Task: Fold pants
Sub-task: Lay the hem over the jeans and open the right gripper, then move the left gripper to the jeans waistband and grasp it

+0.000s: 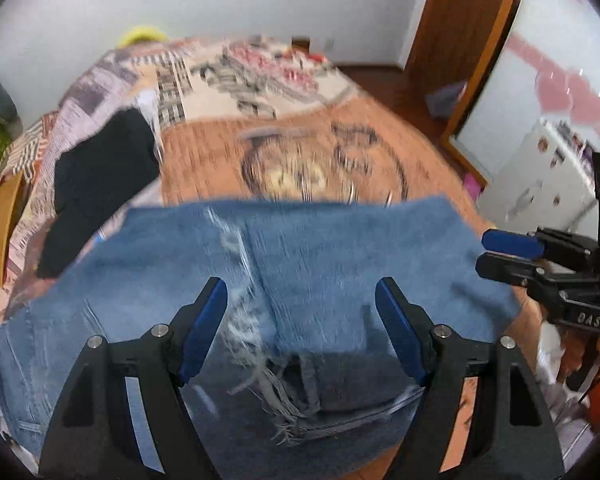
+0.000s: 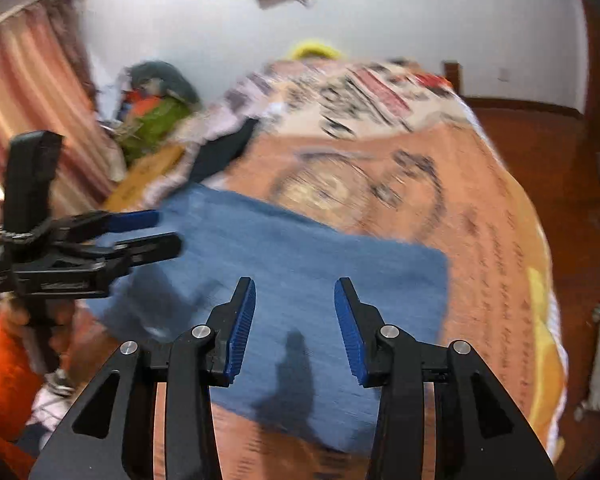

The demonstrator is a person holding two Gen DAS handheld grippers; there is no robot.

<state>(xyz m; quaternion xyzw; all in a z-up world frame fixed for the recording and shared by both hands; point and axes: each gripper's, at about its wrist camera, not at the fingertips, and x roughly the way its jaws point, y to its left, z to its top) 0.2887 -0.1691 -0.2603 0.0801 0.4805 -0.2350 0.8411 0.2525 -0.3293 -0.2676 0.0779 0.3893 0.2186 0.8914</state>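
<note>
Blue jeans (image 1: 300,256) with a frayed rip lie folded across the orange bed blanket (image 1: 300,148). My left gripper (image 1: 302,304) hovers over their middle, jaws wide apart and nothing between the pads. In the right wrist view the jeans (image 2: 320,264) spread under my right gripper (image 2: 295,296), whose jaws stand apart with only cloth below them. The right gripper (image 1: 496,254) shows at the jeans' right edge in the left wrist view. The left gripper (image 2: 162,232) shows at their left edge in the right wrist view. Both pictures are blurred.
A black garment (image 1: 100,184) lies on the bed's left side. A green plush toy (image 2: 160,116) and a curtain (image 2: 28,100) stand beyond it. A wooden door (image 1: 460,40) and a white cabinet (image 1: 540,176) stand right of the bed. An orange sleeve (image 2: 4,380) shows low left.
</note>
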